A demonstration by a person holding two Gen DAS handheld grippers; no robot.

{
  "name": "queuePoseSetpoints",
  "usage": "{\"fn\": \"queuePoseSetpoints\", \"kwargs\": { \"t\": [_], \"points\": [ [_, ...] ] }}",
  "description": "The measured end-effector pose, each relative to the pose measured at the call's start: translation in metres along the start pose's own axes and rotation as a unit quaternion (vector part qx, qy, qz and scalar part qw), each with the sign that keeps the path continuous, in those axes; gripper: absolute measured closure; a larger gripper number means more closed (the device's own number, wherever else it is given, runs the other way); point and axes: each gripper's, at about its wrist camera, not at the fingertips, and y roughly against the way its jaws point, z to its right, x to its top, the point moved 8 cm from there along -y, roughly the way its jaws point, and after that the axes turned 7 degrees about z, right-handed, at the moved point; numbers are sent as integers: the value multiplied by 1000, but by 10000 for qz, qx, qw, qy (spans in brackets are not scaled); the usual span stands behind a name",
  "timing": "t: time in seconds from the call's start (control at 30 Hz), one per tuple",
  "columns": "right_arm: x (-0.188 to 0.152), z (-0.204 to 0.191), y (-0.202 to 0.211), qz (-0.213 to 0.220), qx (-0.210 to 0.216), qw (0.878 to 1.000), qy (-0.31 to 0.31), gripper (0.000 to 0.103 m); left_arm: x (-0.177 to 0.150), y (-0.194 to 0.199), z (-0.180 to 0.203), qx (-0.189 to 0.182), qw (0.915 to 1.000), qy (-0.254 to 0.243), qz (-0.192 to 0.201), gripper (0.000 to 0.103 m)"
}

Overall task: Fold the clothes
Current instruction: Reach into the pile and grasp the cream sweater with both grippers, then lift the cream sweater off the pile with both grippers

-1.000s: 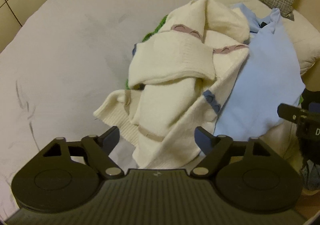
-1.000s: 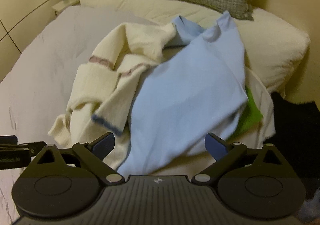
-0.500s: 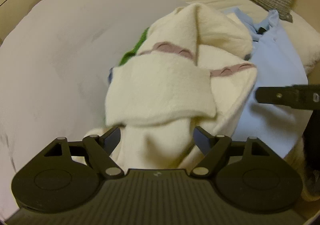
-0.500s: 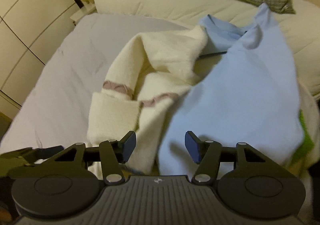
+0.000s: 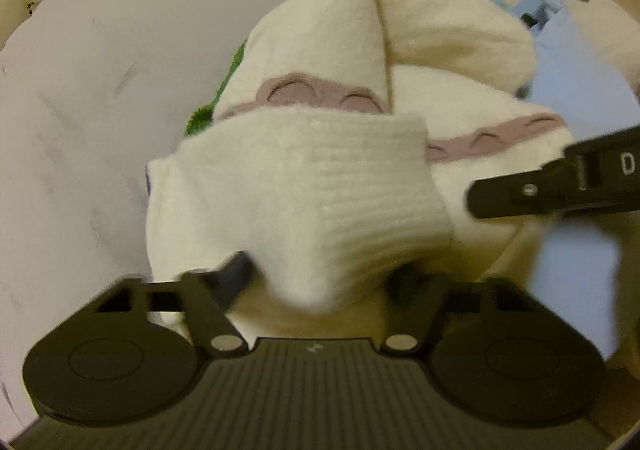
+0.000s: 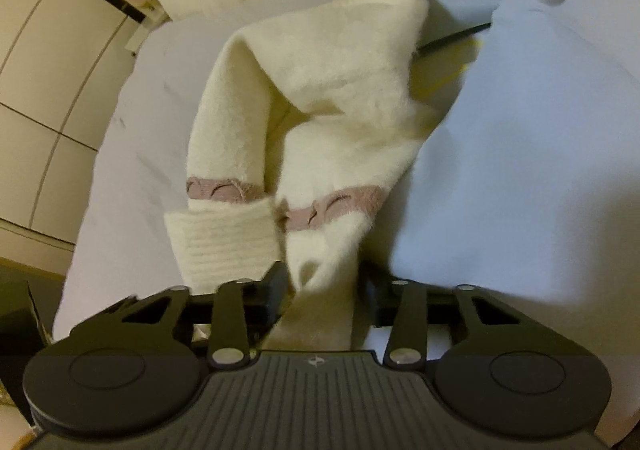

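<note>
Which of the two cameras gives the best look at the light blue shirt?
The right wrist view: the light blue shirt fills its right side, ribbed collar included, lying beside the cream sweater. The left wrist view shows only slivers of it at the right edge, mostly hidden behind the sweater.

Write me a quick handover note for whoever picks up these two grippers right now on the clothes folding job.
Left gripper: open, jaws straddling the ribbed cuff of the cream sweater, not clamped.
Right gripper: jaws partly closed around a fold of the same sweater near its mauve band; whether it is gripped firmly cannot be told.
Things: the sweater lies crumpled on the grey bed sheet, beside and partly over the light blue top; a green garment peeks out beneath.
Done: nothing folded.
Left: pull the sweater free, spread it flat, fold it, then do the other garments.
</note>
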Motion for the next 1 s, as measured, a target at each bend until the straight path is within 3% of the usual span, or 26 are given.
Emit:
{"fn": "queuePoseSetpoints", "kwargs": {
  "t": [0.03, 0.13, 0.3, 0.47, 0.7, 1.0],
  "points": [
    [1, 1, -2, -14, -39, 10000, 15, 93, 2, 5, -3, 8, 10000, 48, 71, 71],
    [6, -3, 4, 126, -30, 9998, 155, 94, 6, 22, -11, 33, 9994, 193, 284, 84],
    [17, -40, 38, 642, 238, 9938, 877, 94, 7, 72, -33, 69, 9946, 661, 795, 91],
    [3, -107, 84, 1039, 896, 9762, 1678, 94, -4, 143, -62, 293, 9825, 1156, 1427, 93],
    [-29, -209, 155, 1516, 1902, 9305, 2738, 94, -42, 283, -102, 833, 9510, 1613, 2503, 94],
    [-143, -339, 264, 1657, 3361, 8633, 3380, 94, -131, 488, -137, 1847, 9068, 1566, 3452, 94]
  ]
}}
